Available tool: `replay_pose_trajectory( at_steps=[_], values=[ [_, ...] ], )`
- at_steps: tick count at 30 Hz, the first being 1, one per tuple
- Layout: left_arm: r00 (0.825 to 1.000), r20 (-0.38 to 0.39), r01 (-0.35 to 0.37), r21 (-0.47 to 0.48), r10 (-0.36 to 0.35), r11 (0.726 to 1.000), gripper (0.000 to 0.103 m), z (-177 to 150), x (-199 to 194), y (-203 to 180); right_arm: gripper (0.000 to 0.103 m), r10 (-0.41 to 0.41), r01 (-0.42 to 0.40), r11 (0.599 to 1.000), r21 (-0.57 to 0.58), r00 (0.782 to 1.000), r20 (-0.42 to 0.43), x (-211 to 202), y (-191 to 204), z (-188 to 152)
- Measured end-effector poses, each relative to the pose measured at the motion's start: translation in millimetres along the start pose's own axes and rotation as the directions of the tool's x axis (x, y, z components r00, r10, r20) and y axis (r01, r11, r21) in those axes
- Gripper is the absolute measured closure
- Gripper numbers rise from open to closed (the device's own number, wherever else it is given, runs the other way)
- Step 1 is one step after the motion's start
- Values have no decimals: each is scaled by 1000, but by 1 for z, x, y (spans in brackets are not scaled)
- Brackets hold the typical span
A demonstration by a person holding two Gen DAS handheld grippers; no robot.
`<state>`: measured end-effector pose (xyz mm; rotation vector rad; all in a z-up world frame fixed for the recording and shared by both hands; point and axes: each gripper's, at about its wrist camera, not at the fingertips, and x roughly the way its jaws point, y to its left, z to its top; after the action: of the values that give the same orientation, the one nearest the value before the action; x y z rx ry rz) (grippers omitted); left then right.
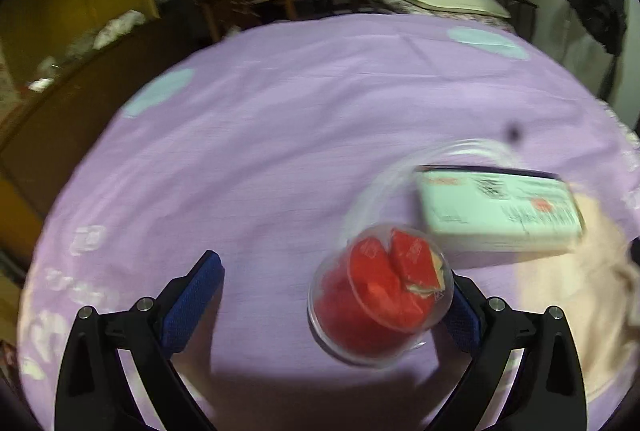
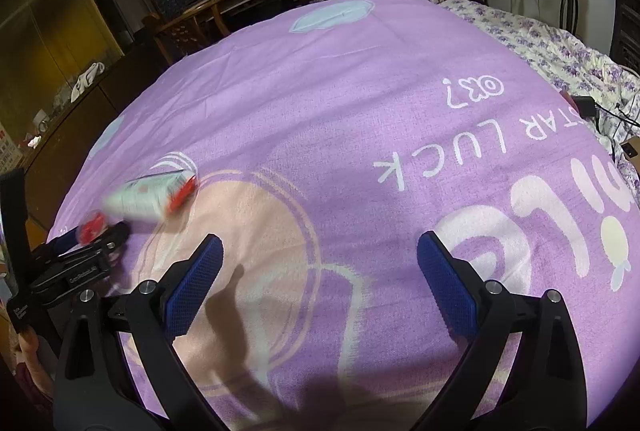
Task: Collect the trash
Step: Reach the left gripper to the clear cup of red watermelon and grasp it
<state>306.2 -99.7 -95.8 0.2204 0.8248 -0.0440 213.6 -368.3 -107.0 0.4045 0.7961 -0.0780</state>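
Clear plastic cup (image 1: pixel 380 295) of red scraps sits on the purple sheet (image 1: pixel 280 135) between my left claw's (image 1: pixel 338 301) wide-spread jaws, hard against one pad beside the white carton (image 1: pixel 500 215), so an off-centre squeeze may tip it; my right claw (image 2: pixel 320 283) gapes empty.

Purple bedsheet (image 2: pixel 360 103) w/ clear cup (image 1: pixel 380 295) & white carton (image 1: pixel 500 215) on it.

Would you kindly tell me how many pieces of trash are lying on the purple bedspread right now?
2: a clear plastic cup with red contents, between the left claw's open fingers near the right one, and a white carton just beyond it. More could lie outside both views.
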Motion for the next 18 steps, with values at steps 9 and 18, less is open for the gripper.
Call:
replay_pose_trajectory(
  at_steps=[9, 18],
  values=[
    [999, -34, -20, -137, 15, 990, 5, -18, -1, 65, 9, -31, 31, 999, -19, 1000, -7, 2, 5, 1],
    [998, -44, -39, -101, 35, 994, 5, -18, 0, 55, 9, -59, 59, 997, -40, 998, -11, 2, 10, -1]
  ],
)
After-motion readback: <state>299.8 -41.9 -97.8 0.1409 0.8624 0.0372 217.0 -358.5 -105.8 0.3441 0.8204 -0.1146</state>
